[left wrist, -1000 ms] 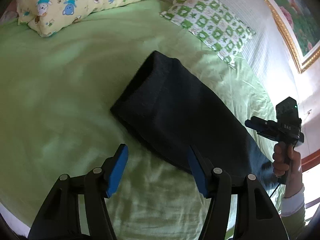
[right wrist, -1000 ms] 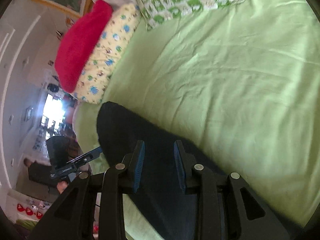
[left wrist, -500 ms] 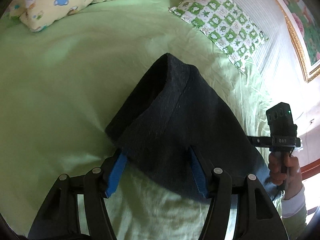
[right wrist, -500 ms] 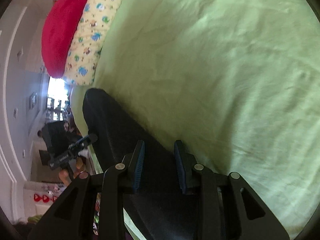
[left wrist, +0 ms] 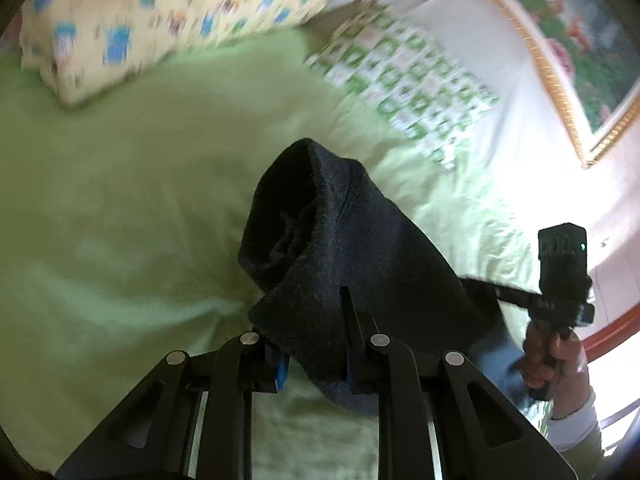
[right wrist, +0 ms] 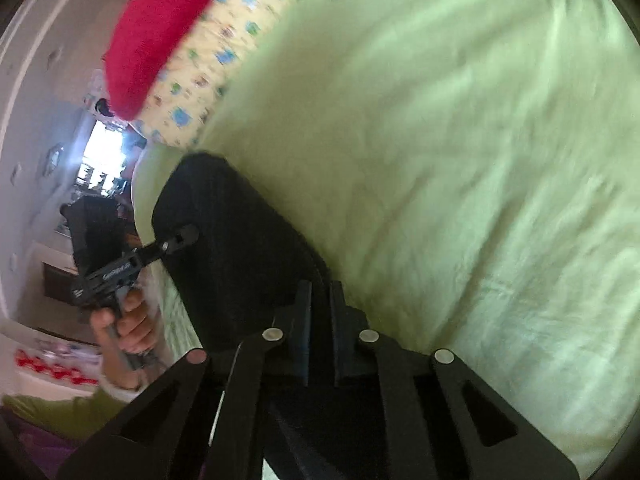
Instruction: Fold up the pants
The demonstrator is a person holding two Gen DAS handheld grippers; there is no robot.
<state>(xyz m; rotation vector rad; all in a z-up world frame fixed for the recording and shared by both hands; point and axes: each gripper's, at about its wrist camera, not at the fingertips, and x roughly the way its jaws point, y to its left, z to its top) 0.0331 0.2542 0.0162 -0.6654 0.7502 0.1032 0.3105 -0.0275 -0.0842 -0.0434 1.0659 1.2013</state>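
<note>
Dark pants (left wrist: 360,264) on the green bed sheet (left wrist: 120,220), one end lifted and bunched into a rounded fold toward the far side. Left gripper (left wrist: 314,364) clenched on the near edge of that cloth, fabric draped between and over its fingers (left wrist: 280,368). Right gripper (right wrist: 320,336) with fingers (right wrist: 302,332) drawn nearly together on the other end of the pants (right wrist: 240,240), apparently pinching cloth, though blur and the dark fabric make the contact hard to confirm. In the left wrist view, right hand (left wrist: 556,360) low at the right, wrapped round its black handle beside the pants. In the right wrist view, left hand (right wrist: 128,320) at the left edge of the bed. Farther off, a yellow cartoon-print pillow (left wrist: 160,32) at the left, a green checked pillow (left wrist: 408,84) to its right, a red cushion (right wrist: 160,28) atop the yellow one, a gold-framed picture (left wrist: 580,60) far right.
</note>
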